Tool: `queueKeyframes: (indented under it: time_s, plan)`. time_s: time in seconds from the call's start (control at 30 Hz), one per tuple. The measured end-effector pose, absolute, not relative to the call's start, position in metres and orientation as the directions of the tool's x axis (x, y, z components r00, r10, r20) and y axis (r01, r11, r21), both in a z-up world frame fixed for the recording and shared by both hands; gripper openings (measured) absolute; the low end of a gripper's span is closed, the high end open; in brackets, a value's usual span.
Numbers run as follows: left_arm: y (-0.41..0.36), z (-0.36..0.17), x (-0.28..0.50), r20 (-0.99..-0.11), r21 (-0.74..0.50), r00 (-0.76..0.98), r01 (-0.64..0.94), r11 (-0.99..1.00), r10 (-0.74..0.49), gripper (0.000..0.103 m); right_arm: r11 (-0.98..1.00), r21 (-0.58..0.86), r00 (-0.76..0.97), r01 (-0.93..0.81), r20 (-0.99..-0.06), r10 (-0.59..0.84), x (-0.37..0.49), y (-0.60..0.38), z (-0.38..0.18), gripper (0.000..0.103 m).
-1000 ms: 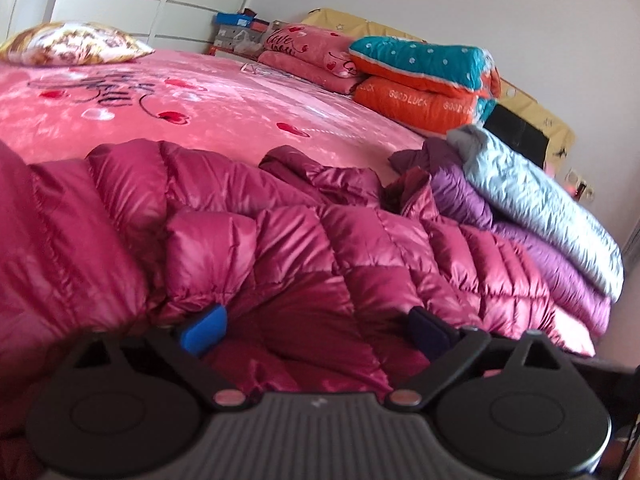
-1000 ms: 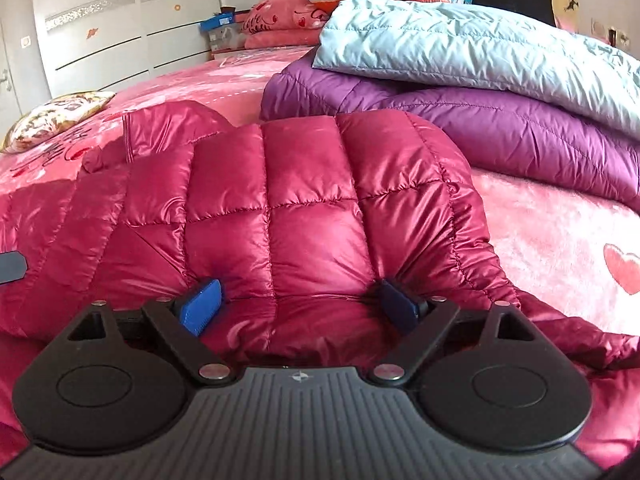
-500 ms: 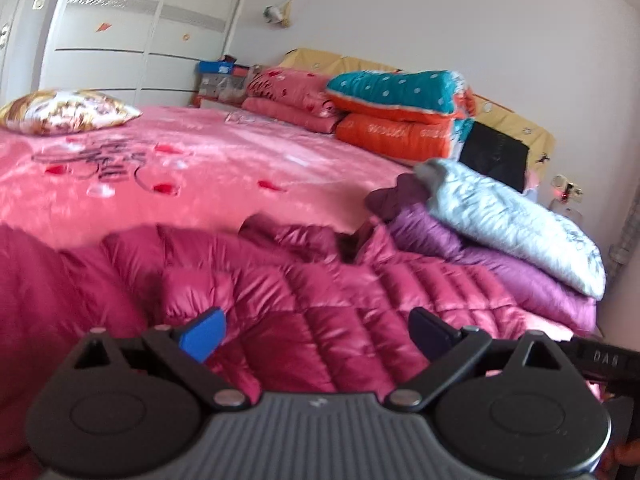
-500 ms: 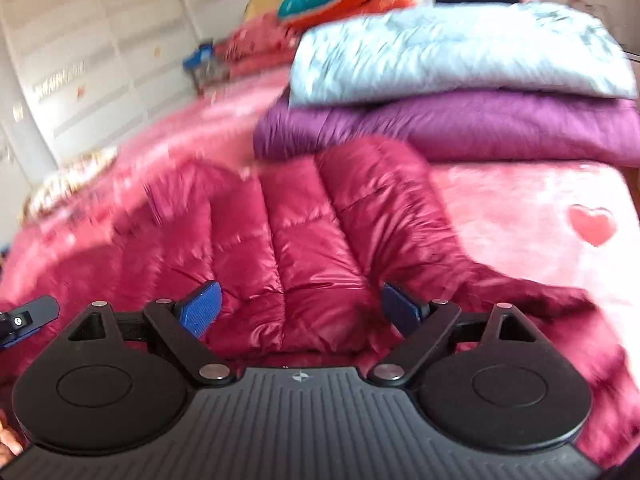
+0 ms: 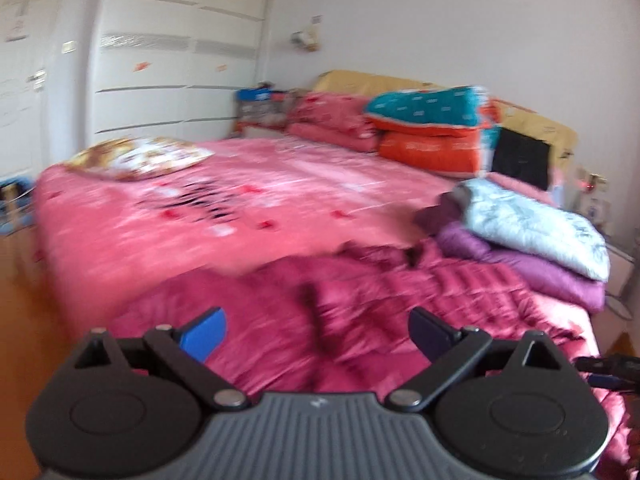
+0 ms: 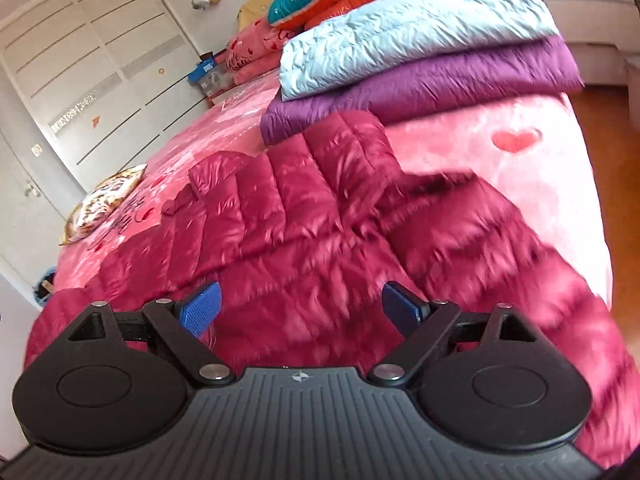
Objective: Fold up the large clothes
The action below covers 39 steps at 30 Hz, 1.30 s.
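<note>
The crimson down jacket [image 6: 304, 216] lies spread across the near end of the pink bed [image 6: 520, 168], its quilted body partly doubled over itself with a darker sleeve or flap lying across its right part, so the fold looks begun but not finished: the bundle is still wide and loose, and it has not joined the stack. That stack sits just beyond it at the bed's right side, a purple jacket [image 6: 440, 80] neatly folded with a pale blue jacket [image 6: 400, 32] folded on top, which suggests two garments are already done. The left gripper [image 5: 314, 332] hangs above the crimson jacket with its fingers spread wide and nothing between them; the right gripper [image 6: 300, 310] is likewise spread apart and empty over the jacket's near hem. Both views are smeared by motion, so whether a sleeve is already tucked in is hard to say. As for containers, a small blue box [image 6: 202, 68] stands on a low stand by the wardrobe [image 6: 100, 52], but what it holds cannot be made out. What is left is, in my judgement, to tighten the fold and stack the crimson jacket.
</note>
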<state>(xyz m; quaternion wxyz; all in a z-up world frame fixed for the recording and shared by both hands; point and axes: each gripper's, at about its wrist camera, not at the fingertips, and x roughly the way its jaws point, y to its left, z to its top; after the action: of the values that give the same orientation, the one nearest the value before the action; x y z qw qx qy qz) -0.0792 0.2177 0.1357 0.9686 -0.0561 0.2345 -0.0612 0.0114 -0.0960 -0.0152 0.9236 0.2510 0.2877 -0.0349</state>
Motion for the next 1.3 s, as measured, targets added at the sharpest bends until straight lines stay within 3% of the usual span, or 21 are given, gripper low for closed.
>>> queueKeyframes:
  time_s: [0.3, 0.67, 1.03, 1.17, 1.23, 1.3]
  plan:
    - [0.292, 0.11, -0.151, -0.526, -0.131, 0.85, -0.093, 0.987, 0.01, 0.094, 0.896, 0.371, 0.824, 0.243, -0.566, 0.011, -0.061, -0.097, -0.006, 0.103]
    - [0.302, 0.045, -0.176, -0.629, -0.178, 0.777, -0.096, 0.979, -0.039, 0.092, 0.913, 0.298, 0.845, 0.279, -0.528, -0.086, -0.14, -0.09, 0.006, 0.103]
    - [0.288, -0.01, -0.146, -0.698, -0.273, 0.7, -0.069, 0.96, -0.148, 0.088, 0.908, 0.294, 0.847, 0.3, -0.519, -0.112, -0.184, -0.091, 0.009, 0.103]
    - [0.285, -0.027, -0.131, -0.735, -0.234, 0.668, -0.09, 0.968, -0.115, 0.079, 0.906, 0.29, 0.841, 0.308, -0.527, -0.118, -0.184, -0.09, 0.007, 0.103]
    - [0.285, -0.034, -0.128, -0.75, -0.217, 0.653, -0.099, 0.971, -0.101, 0.066, 0.907, 0.284, 0.837, 0.31, -0.535, -0.118, -0.179, -0.088, 0.006, 0.103]
    - [0.286, -0.04, -0.126, -0.764, -0.201, 0.64, -0.111, 0.973, -0.084, 0.047, 0.913, 0.272, 0.832, 0.305, -0.542, -0.117, -0.176, -0.085, 0.006, 0.103]
